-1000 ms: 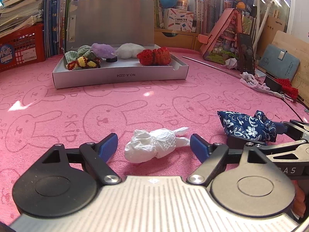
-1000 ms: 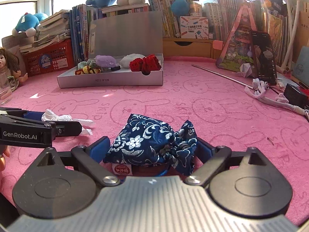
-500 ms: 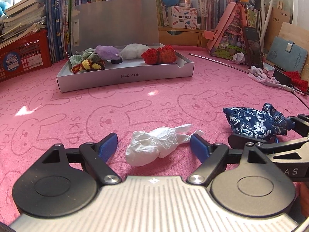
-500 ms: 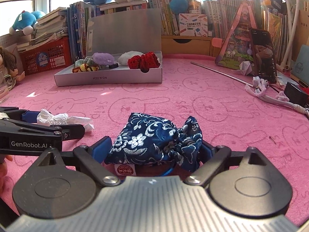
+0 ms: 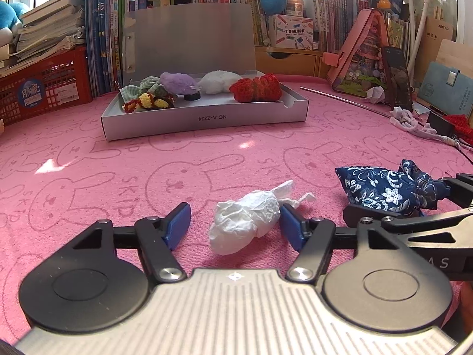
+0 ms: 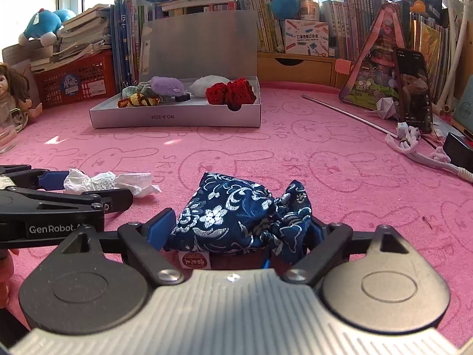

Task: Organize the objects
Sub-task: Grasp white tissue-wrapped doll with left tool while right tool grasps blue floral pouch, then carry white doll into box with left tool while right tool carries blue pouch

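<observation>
You have each gripper straddling its own item on the pink mat (image 5: 88, 153), so both can go to the box (image 5: 207, 117) at 12 o'clock, which already holds knitted and plush pieces.

Your left gripper (image 5: 233, 224) is closing around the tissue (image 5: 246, 222); the 3 o'clock pad touches it, the 9 o'clock pad stands clear, so nothing is gripped yet.

Your right gripper (image 6: 236, 230) is closing on the pouch (image 6: 236, 219); the cloth fills the gap, though the 3 o'clock pad is hidden, so I cannot tell whether it is clamped.

The box front reads "NO.A-2224" upside down. The left gripper's side reads "GenRobot.A". The mat repeats "SKIP".
</observation>
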Demonstrator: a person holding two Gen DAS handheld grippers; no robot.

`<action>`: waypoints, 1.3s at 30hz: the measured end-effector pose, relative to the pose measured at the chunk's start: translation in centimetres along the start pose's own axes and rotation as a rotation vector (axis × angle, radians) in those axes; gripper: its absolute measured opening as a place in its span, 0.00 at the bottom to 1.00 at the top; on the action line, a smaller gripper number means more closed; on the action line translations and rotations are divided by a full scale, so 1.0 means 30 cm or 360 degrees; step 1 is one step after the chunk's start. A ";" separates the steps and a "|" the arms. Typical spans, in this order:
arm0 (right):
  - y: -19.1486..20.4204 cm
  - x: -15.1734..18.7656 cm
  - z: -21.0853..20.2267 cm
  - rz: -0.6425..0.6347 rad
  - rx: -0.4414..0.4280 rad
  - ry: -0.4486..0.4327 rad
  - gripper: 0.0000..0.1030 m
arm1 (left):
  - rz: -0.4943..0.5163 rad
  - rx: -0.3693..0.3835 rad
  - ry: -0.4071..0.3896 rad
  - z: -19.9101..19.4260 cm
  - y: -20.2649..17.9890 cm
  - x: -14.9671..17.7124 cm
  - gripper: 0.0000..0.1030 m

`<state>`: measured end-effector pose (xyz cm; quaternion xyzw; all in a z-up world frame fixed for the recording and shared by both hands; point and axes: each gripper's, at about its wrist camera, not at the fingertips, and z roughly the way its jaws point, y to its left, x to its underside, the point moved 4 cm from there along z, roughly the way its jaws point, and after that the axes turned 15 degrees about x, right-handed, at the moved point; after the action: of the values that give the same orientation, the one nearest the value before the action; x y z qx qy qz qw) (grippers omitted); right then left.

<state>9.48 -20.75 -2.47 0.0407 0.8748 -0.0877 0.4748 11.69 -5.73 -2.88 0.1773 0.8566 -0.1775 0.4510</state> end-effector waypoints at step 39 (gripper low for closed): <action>0.103 -0.078 -0.044 -0.0060 -0.0097 -0.0133 0.73 | -0.0130 0.0001 -0.0106 -0.081 0.061 -0.034 0.40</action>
<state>10.13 -17.43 -0.17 0.0059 0.8571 -0.0716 0.5101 11.36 -3.14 -1.00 0.1363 0.8476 -0.2017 0.4714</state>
